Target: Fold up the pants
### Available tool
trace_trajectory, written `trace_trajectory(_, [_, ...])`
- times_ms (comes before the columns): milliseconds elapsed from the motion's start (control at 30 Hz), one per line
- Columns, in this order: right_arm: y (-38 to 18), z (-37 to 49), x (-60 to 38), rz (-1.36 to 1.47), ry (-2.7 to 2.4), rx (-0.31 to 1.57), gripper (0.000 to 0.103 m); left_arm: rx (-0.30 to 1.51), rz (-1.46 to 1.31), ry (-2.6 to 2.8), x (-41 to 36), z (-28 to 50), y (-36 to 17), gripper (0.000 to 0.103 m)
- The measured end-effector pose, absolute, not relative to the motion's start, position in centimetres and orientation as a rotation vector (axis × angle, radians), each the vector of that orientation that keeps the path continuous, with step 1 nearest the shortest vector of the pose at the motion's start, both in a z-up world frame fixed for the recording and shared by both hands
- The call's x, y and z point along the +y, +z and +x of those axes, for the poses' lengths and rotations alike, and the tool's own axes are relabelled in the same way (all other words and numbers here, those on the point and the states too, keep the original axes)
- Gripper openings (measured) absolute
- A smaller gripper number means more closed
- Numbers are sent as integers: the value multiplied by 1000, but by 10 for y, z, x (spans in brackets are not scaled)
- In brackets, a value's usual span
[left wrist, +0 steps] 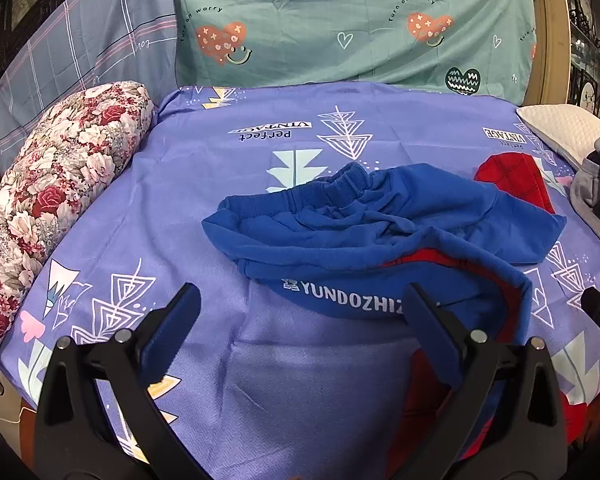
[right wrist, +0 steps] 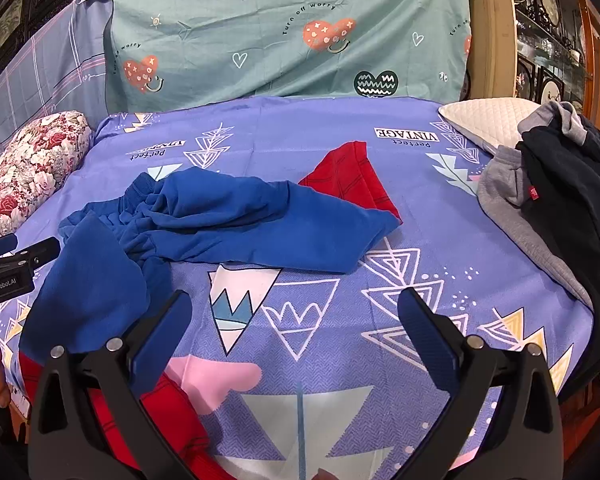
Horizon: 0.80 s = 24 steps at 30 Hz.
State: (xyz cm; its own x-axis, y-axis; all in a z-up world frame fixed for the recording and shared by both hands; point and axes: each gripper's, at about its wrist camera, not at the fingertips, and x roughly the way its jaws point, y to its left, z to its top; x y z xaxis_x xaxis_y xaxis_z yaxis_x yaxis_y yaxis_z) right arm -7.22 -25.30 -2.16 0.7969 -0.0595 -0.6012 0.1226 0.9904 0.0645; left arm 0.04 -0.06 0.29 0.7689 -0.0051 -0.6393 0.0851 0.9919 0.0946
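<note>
Left tongs spread wide and empty, hanging just short of the near edge of the blue fleece pants with red panels. Right tongs spread too, nothing between them, poised over bare purple bedsheet with triangle prints. The pants lie in a rumpled heap mid-bed, elastic waistband bunched at the far side, one leg draped toward the near edge, a red part poking out beyond. To the side, a floral bolster; on the other, a grey and black pile of clothes against a white quilted pillow. Risk, I'd say: the heap is layered, so a pinch may catch several plies or the sheet beneath, dragging everything into a twist rather than a flat spread.
</note>
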Motion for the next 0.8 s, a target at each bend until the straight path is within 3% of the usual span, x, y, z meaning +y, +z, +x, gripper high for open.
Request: trace_trajectory(800, [-22,-73,-252,96,-90,650,102,698,112,-54,1,-1,0,101])
